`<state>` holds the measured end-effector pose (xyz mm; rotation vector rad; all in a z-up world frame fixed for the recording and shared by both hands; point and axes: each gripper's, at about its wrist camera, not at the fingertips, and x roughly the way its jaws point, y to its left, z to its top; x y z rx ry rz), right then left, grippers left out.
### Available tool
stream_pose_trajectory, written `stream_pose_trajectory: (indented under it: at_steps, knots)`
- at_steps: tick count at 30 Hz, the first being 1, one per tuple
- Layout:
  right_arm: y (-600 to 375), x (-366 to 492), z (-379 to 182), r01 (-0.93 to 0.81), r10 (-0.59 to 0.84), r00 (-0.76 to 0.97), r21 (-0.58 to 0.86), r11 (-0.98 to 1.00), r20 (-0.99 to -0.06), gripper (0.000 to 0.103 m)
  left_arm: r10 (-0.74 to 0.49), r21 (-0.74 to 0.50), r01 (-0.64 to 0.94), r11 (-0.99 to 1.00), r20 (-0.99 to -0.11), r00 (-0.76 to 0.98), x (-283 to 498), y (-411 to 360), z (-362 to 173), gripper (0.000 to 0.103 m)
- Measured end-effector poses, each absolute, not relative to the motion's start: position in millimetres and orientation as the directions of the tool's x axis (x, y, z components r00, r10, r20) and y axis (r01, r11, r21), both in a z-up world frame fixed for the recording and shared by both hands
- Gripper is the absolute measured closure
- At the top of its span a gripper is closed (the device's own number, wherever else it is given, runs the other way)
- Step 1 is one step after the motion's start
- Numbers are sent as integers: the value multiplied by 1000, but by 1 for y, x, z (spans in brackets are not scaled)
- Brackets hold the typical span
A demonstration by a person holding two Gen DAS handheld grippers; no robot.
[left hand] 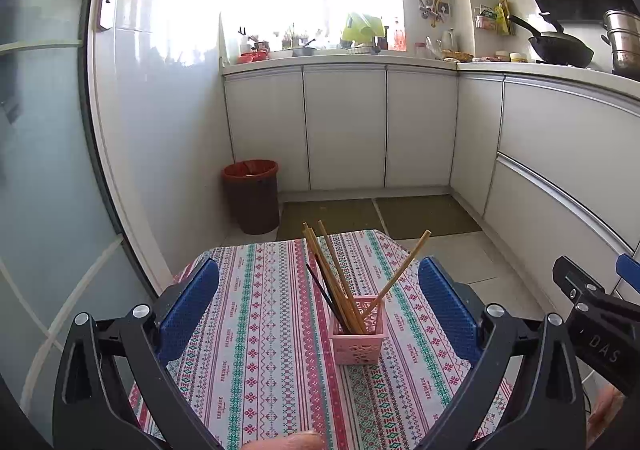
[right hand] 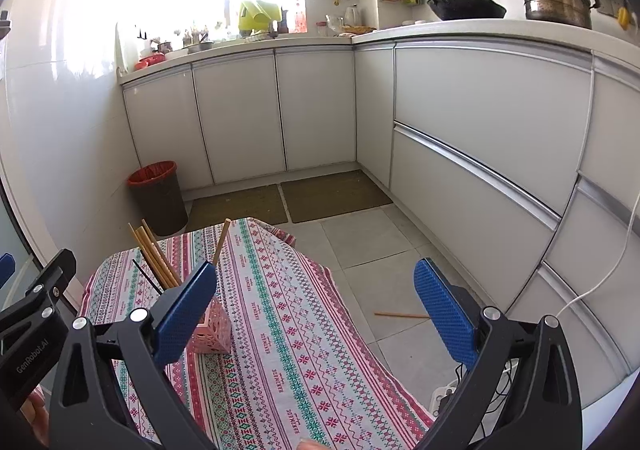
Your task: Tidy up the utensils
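Observation:
A pink perforated holder (left hand: 357, 332) stands on the patterned tablecloth (left hand: 256, 330) and holds several wooden chopsticks (left hand: 332, 274) and one black one, all leaning. My left gripper (left hand: 318, 310) is open and empty, its blue pads either side of the holder and above it. In the right wrist view the holder (right hand: 212, 330) is partly hidden behind the left pad. My right gripper (right hand: 316, 314) is open and empty, over the table's right part. One wooden chopstick (right hand: 400, 315) lies on the floor tiles right of the table.
A brown bin with a red liner (left hand: 252, 196) stands by the wall beyond the table. White cabinets (left hand: 344, 130) run along the back and right. Two floor mats (left hand: 380, 214) lie before them. A white cable (right hand: 600, 282) hangs at right.

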<state>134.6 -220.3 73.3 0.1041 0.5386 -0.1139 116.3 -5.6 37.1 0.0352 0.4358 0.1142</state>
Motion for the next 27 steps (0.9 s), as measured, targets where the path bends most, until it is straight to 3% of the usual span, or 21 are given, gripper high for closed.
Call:
stream_pose_trajectory:
  at_steps: [27]
  knots:
    - [-221,138,70,126,-59,837,86,988,-544,7,123,59,-108,992,-427,896,117,-5,35,7]
